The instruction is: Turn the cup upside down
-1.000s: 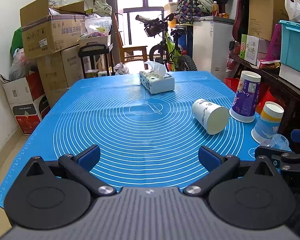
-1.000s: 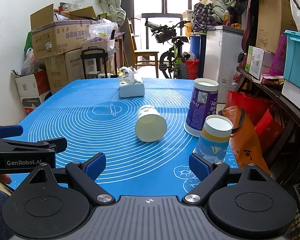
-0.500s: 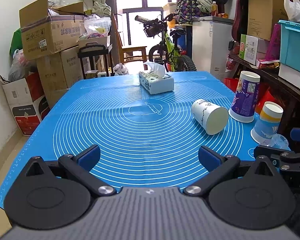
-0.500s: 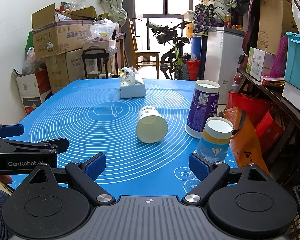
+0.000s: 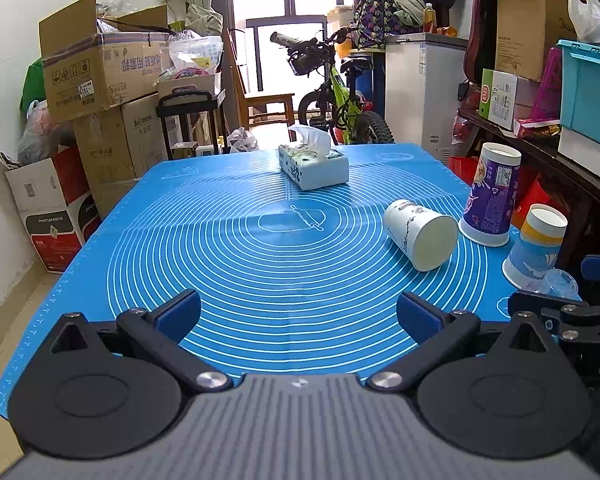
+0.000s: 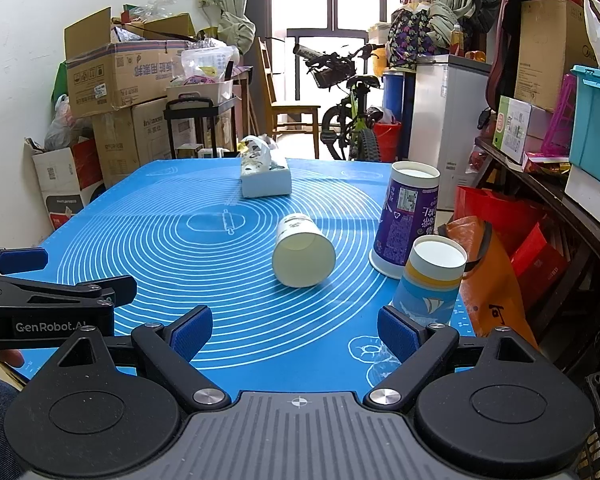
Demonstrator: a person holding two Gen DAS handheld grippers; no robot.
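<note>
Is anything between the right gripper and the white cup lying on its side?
Nothing visible does. Bare blue mat runs from the open right gripper to the white cup. The blue-and-yellow cup and purple cup stand off to the right.

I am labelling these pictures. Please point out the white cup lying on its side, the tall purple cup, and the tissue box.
white cup [image 6: 300,254]: right wrist view, on its open mouth.
tall purple cup [image 6: 408,216]: right wrist view, on its printed side wall.
tissue box [image 5: 314,166]: left wrist view, on its side.
</note>
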